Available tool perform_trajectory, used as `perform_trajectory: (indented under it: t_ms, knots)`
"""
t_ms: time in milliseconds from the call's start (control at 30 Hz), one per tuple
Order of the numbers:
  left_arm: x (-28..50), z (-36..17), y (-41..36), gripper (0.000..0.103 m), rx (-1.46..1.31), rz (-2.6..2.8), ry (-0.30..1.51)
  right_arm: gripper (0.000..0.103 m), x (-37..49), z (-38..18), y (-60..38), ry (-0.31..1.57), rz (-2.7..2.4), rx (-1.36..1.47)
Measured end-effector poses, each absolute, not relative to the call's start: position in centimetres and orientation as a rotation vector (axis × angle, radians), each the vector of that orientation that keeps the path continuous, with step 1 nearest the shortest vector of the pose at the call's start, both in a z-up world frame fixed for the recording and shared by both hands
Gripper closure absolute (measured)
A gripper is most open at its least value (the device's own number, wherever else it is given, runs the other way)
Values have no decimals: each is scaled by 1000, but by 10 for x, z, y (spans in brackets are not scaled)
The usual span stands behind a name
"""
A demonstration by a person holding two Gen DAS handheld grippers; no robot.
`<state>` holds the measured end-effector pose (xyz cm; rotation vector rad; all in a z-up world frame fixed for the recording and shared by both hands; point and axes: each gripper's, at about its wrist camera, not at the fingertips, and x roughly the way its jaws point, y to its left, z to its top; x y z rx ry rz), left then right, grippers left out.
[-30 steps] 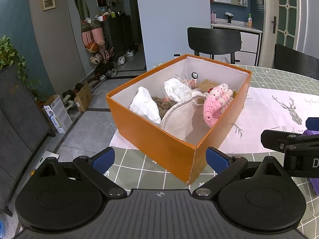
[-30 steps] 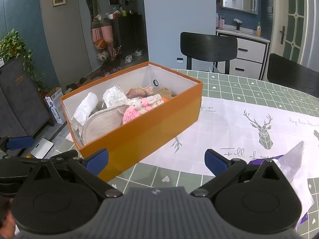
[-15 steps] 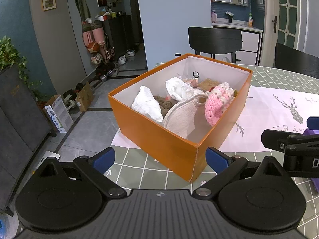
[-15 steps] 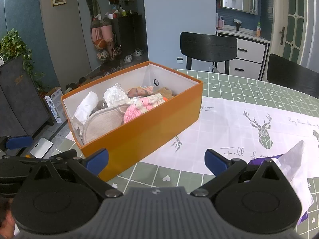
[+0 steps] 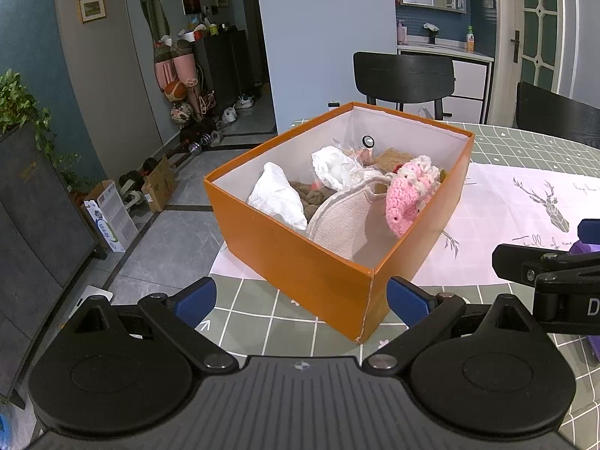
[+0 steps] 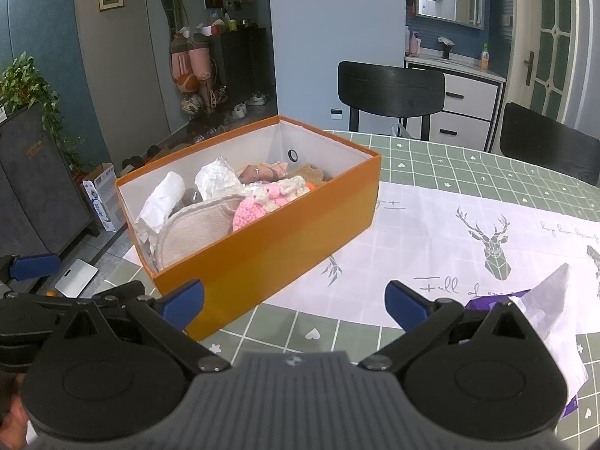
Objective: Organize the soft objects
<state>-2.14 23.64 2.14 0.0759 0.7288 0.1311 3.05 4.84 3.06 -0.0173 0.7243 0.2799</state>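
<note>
You are at a dining table (image 6: 442, 165) covered in a green grid-pattern cloth, with a white deer-print sheet (image 6: 487, 232) laid over it; two black chairs (image 6: 390, 90) stand behind it at the top centre and right of both views, and a dark hallway with shoes and balls fills the upper left.

An open orange shoebox (image 5: 300, 258) sits on the table in the middle of both frames, one corner pointing at your left gripper (image 5: 302, 298). The soft things lie inside it: a pink crocheted piece (image 5: 408, 195) against the right wall in the left wrist view, a beige fleece pouch (image 5: 341, 221) leaning beside it toward the near corner, a white cloth bundle (image 5: 279, 197) at the left wall, and crinkled white plastic wrapping (image 5: 335, 167) behind them.

Your left gripper hangs just before the box's near corner, blue fingertips (image 5: 195, 298) spread wide and holding nothing. Your right gripper (image 6: 294, 300) is likewise released and empty, hovering near the box's long side. At the lower right of the right wrist view, a purple packet (image 6: 487, 302) under translucent white wrapping (image 6: 551, 307) lies on the table, just beside the right finger.
</note>
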Motion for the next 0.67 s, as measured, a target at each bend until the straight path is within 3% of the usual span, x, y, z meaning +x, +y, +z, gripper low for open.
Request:
perform_trajectory:
  t_ms: [667]
  knots:
    - [-23, 24, 235, 0, 85, 129, 716, 3, 30, 30, 49, 724, 278, -13]
